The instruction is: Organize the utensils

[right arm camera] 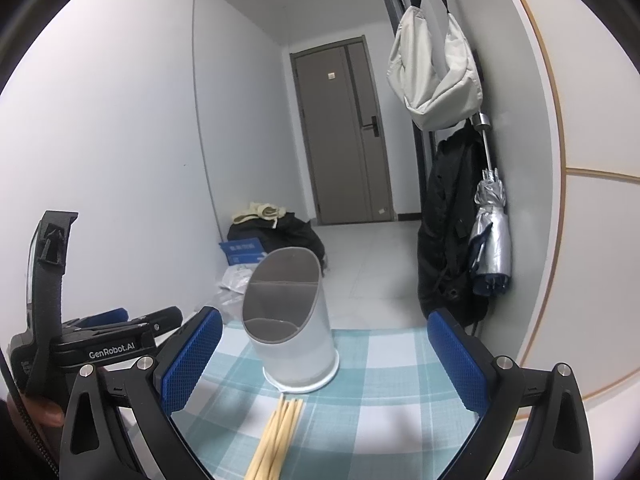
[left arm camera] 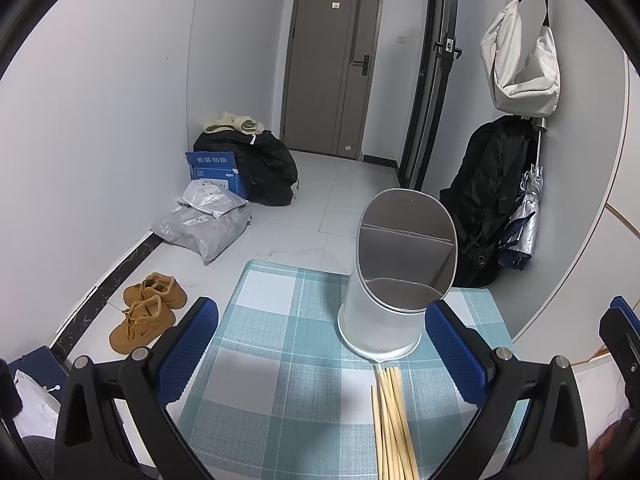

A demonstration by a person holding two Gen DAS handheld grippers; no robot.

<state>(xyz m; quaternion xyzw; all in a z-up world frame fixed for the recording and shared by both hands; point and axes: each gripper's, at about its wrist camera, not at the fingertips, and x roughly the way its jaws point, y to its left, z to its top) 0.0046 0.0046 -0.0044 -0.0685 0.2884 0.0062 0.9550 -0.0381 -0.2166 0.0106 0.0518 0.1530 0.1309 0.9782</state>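
Observation:
A white utensil holder [left arm camera: 386, 300] with a slanted grey-rimmed mouth and an inner divider stands upright on the blue-and-white checked mat [left arm camera: 280, 360]; it looks empty. A bundle of pale wooden chopsticks [left arm camera: 390, 420] lies flat just in front of it. My left gripper [left arm camera: 320, 344] hovers open over the mat, chopsticks near its right finger. In the right wrist view the holder [right arm camera: 292, 320] and chopsticks [right arm camera: 278, 440] lie between the open fingers of my right gripper [right arm camera: 324, 352]. The left gripper's body [right arm camera: 100, 344] shows at the left.
Brown shoes [left arm camera: 146, 312], grey parcels [left arm camera: 204, 224], a blue box and dark bags sit on the floor left of the table. A black coat [left arm camera: 492, 200], a folded umbrella [left arm camera: 524, 224] and a white bag [left arm camera: 520, 60] hang on the right wall. A closed door [left arm camera: 332, 68] is far ahead.

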